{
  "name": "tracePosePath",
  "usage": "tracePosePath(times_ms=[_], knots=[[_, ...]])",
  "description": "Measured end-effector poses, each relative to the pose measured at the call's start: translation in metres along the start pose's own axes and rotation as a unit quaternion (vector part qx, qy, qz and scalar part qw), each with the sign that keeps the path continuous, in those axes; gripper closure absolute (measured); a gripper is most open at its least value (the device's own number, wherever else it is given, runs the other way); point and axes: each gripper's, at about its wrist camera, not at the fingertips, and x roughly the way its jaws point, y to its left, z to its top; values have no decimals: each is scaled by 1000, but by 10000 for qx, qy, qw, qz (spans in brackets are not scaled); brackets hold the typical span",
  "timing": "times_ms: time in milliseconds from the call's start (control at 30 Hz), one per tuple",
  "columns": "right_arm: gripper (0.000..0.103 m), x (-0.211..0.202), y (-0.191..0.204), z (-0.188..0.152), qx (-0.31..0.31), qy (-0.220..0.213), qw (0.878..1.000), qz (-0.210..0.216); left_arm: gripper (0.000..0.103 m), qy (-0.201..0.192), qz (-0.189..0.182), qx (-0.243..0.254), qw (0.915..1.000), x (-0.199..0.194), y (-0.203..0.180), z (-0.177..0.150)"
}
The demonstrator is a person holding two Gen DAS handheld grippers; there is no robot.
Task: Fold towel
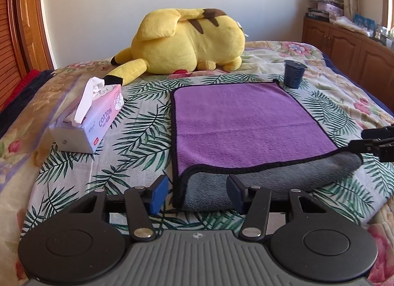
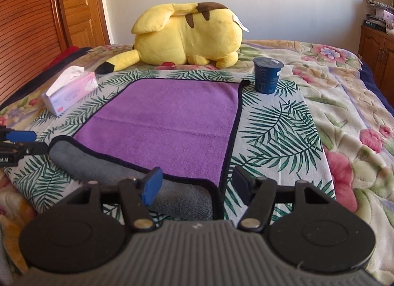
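The purple towel [image 1: 246, 123] is spread flat on the bed [image 2: 332, 103], its near edge rolled over so that the grey underside is exposed (presumably the start of the first fold). The left hand-held gripper [image 1: 197, 193] is positioned at the near left corner, jaws spread wide, nothing held. The right hand-held gripper [image 2: 197, 183] is positioned likewise at the near right corner, equally wide, straddling the hem without clamping it.

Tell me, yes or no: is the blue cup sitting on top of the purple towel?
No, the blue cup stands on the leaf-print cloth just past the purple towel corner.
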Motion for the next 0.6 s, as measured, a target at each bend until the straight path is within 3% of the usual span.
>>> tracePosePath(times_ms=[200,333,533,600], knots=[[39,7,-6,-1,73,132,9999,31,71,80,62,-55,9999,18,9,6],[39,12,-9,-1,101,229,9997,80,79,165,-51,-181,9997,28,16,9],[40,19,-12,-3,161,386,9990,140,83,262,-175,-295,9991,38,20,10],[46,22,-12,-4,180,444,9987,178,83,323,-225,-317,9987,41,20,8]])
